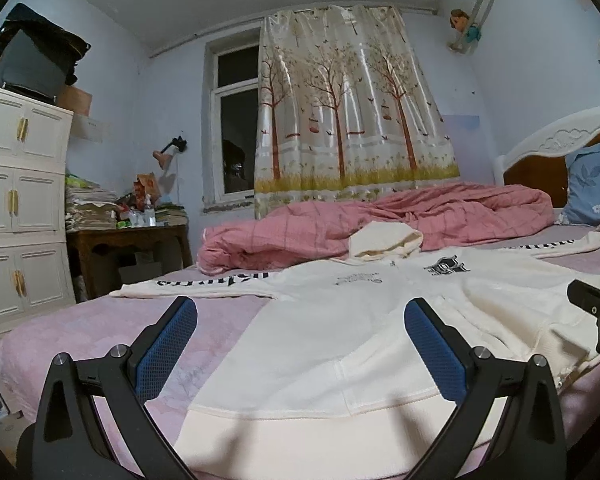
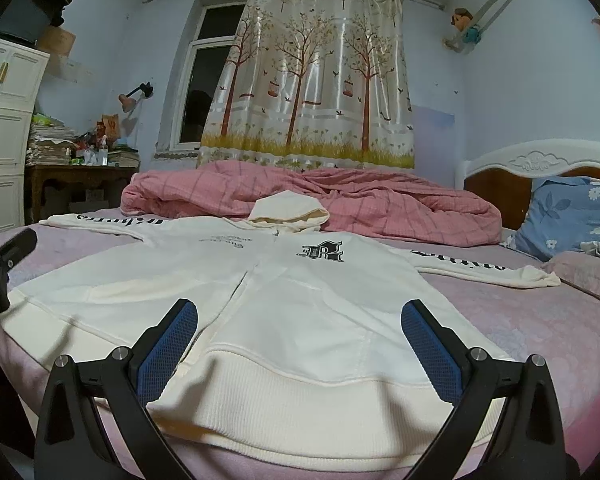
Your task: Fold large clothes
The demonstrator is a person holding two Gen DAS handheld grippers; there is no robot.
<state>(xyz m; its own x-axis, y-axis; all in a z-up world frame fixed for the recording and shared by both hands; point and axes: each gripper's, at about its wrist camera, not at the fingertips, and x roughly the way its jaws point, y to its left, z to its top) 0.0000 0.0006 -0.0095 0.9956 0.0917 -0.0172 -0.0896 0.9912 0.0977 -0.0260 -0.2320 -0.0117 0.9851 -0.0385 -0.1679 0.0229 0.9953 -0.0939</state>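
1. We see the bed (image 2: pixel 520 320) in both views, covered by a lilac sheet. The right wrist view shows bare sheet to the right of the garment; the left wrist view shows bare sheet to its left.
2. We see the pink quilt (image 2: pixel 340 204) bunched along the far side of the bed, below the tree-print curtain (image 2: pixel 312 80). It lies behind the garment's hood.
3. We find the white hoodie (image 2: pixel 292 292) spread flat, front side up, sleeves out to either side, ribbed hem toward us at the near edge of the bed. In the left wrist view the hoodie (image 1: pixel 340 328) sits centre to right of frame.
4. Only the left wrist view shows the white cabinet (image 1: pixel 20 200) in full, close to the bed's left corner. Only the right wrist view shows the whole blue pillow (image 2: pixel 568 216) beside the right sleeve cuff.
5. The left gripper (image 1: pixel 300 344) hangs above the hem's left part, its blue pads wide apart, gripping nothing.
6. The right gripper (image 2: pixel 300 346) hangs above the hem's right part, its pads equally wide apart and empty.
7. Each view catches a dark part of the other gripper at its frame edge.
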